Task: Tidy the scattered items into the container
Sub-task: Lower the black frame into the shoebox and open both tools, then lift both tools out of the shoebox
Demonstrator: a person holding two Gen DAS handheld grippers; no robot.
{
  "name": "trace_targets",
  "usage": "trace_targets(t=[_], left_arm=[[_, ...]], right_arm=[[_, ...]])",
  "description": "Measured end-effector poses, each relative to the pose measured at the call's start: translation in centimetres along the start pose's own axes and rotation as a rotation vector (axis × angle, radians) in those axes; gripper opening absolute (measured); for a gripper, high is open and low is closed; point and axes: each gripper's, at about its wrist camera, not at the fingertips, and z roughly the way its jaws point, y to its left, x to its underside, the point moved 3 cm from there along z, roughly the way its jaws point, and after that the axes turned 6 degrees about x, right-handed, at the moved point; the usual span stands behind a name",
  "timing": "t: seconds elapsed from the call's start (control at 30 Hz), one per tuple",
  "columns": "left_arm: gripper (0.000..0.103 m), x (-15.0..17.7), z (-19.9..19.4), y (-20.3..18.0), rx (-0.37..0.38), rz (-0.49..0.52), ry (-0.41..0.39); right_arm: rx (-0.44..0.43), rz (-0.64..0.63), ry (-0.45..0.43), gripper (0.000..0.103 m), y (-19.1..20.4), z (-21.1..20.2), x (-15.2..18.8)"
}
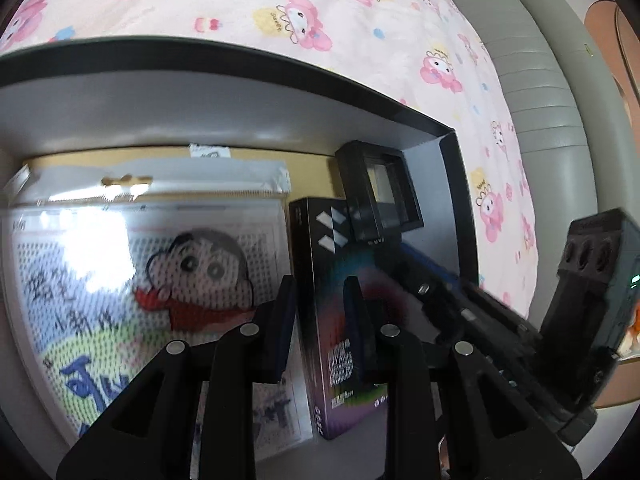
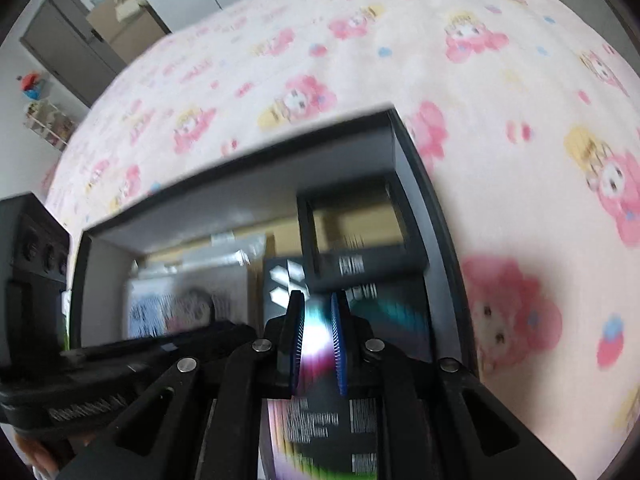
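Three items lie inside the black box [image 1: 424, 120] on the pink cartoon bedspread [image 1: 360, 12]: a bagged cartoon craft kit [image 1: 140, 280] at nine o'clock, a rainbow-printed carton [image 1: 336, 320] centre, a small black frame [image 1: 380, 196] at one o'clock. Left gripper [image 1: 320, 312] gapes, released; right gripper [image 2: 318, 340] hangs narrowly parted, empty, over the carton.

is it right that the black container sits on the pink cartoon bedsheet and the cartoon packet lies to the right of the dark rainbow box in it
Not quite. The left wrist view shows the cartoon packet lying to the left of the dark rainbow box, not the right. The rest holds: both lie in the black container, which sits on the pink cartoon bedsheet.
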Motion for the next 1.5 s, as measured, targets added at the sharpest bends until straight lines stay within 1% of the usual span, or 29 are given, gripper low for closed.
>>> trace_targets(t=[0.07, 0.13, 0.17, 0.2, 0.23, 0.33, 0.4, 0.53, 0.63, 0.73, 0.83, 0.9, 1.03, 1.1, 1.2, 1.27, 1.5], left_arm=[[0.022, 0.8, -0.7, -0.2, 0.008, 0.009, -0.007], [0.022, 1.7, -1.4, -0.9, 0.022, 0.030, -0.016], [0.021, 2.4, -2.1, -1.3, 0.027, 0.048, -0.023], [0.021, 2.9, -2.9, -1.6, 0.023, 0.068, -0.035], [0.021, 3.5, -3.7, -1.9, 0.014, 0.086, -0.048], [0.021, 3.0, -3.4, -4.2, 0.003, 0.136, -0.084], [0.021, 3.1, -3.4, -5.1, -0.009, 0.171, -0.100], [0.021, 5.0, -5.0, -5.5, -0.029, 0.230, -0.113], [0.022, 6.8, -6.5, -5.0, -0.042, 0.249, -0.137], [0.022, 8.6, -7.9, -4.8, -0.098, 0.279, -0.174], [0.022, 10.3, -9.0, -4.9, -0.150, 0.308, -0.204], [0.022, 11.3, -9.5, -5.1, -0.167, 0.313, -0.213], [0.023, 13.5, -11.2, -4.4, -0.174, 0.311, -0.228], [0.026, 14.5, -12.0, -3.7, -0.181, 0.307, -0.238], [0.033, 15.9, -13.1, -1.9, -0.200, 0.289, -0.254], [0.036, 16.4, -13.8, -0.5, -0.201, 0.262, -0.264], [0.038, 17.7, -16.3, 4.6, -0.193, 0.156, -0.305]], right_arm=[[-0.008, 0.013, 0.008, 0.011, 0.0, -0.7, 1.3], [-0.033, 0.001, -0.004, 0.011, 0.7, -1.8, 2.4], [-0.038, -0.015, -0.023, 0.011, 1.2, -2.5, 2.7], [-0.041, -0.030, -0.042, 0.011, 1.8, -3.2, 3.0], [-0.018, -0.039, -0.074, 0.011, 2.4, -4.3, 3.4], [-0.017, -0.042, -0.137, 0.011, 3.9, -6.4, 4.7], [-0.037, -0.039, -0.162, 0.011, 4.5, -7.4, 5.8], [-0.054, -0.085, -0.193, 0.011, 6.6, -8.9, 8.2], [-0.043, -0.112, -0.223, 0.011, 8.1, -9.9, 9.9], [-0.017, -0.139, -0.255, 0.011, 9.4, -10.7, 11.6], [-0.004, -0.167, -0.268, 0.011, 10.6, -11.1, 13.1], [-0.007, -0.178, -0.269, 0.011, 11.2, -11.4, 14.0], [-0.026, -0.193, -0.268, 0.011, 12.4, -12.2, 16.0], [-0.036, -0.201, -0.269, 0.011, 13.0, -12.6, 16.9], [-0.054, -0.220, -0.258, 0.011, 14.2, -12.7, 18.2], [-0.076, -0.238, -0.239, 0.011, 15.4, -12.5, 18.9], [-0.185, -0.303, -0.138, 0.011, 20.7, -10.1, 20.2]])
